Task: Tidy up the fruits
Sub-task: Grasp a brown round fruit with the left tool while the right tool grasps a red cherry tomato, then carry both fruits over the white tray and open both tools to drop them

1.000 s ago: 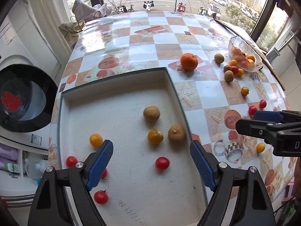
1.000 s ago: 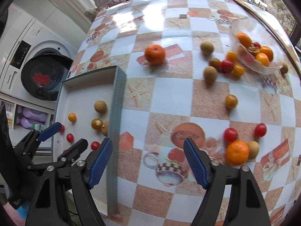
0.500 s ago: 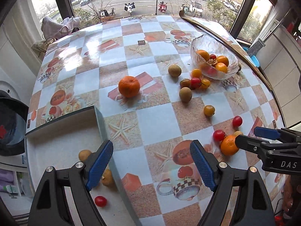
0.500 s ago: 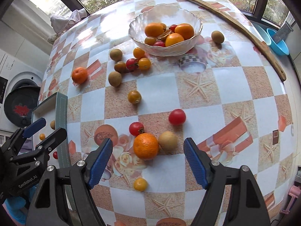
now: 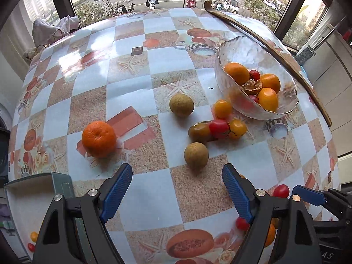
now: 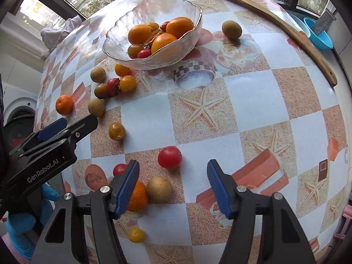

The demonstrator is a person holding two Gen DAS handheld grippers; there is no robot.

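Note:
My left gripper (image 5: 177, 187) is open over the checked tablecloth, and a brown round fruit (image 5: 196, 155) lies just beyond its tips. A mandarin (image 5: 99, 138) sits further left. The glass bowl (image 5: 237, 41) at the right holds oranges and small tomatoes. My right gripper (image 6: 172, 182) hangs low over the table with its jaws closing. A pale round fruit (image 6: 158, 189) lies between its fingers near the left pad, untouched. A red tomato (image 6: 169, 156) sits just ahead of the tips, and an orange (image 6: 137, 197) is half hidden behind the left finger.
A white tray's corner (image 5: 26, 198) shows at the lower left with small fruits in it. Several tomatoes and brown fruits (image 6: 118, 83) cluster beside the bowl. A long wooden stick (image 6: 286, 26) lies along the far table edge. A blue-gloved hand (image 6: 19, 226) holds the left gripper (image 6: 72, 123).
Both grippers have swept right, off the tray and over the tablecloth toward the bowl. The right gripper's jaws stand narrower than before. The left jaws kept their width.

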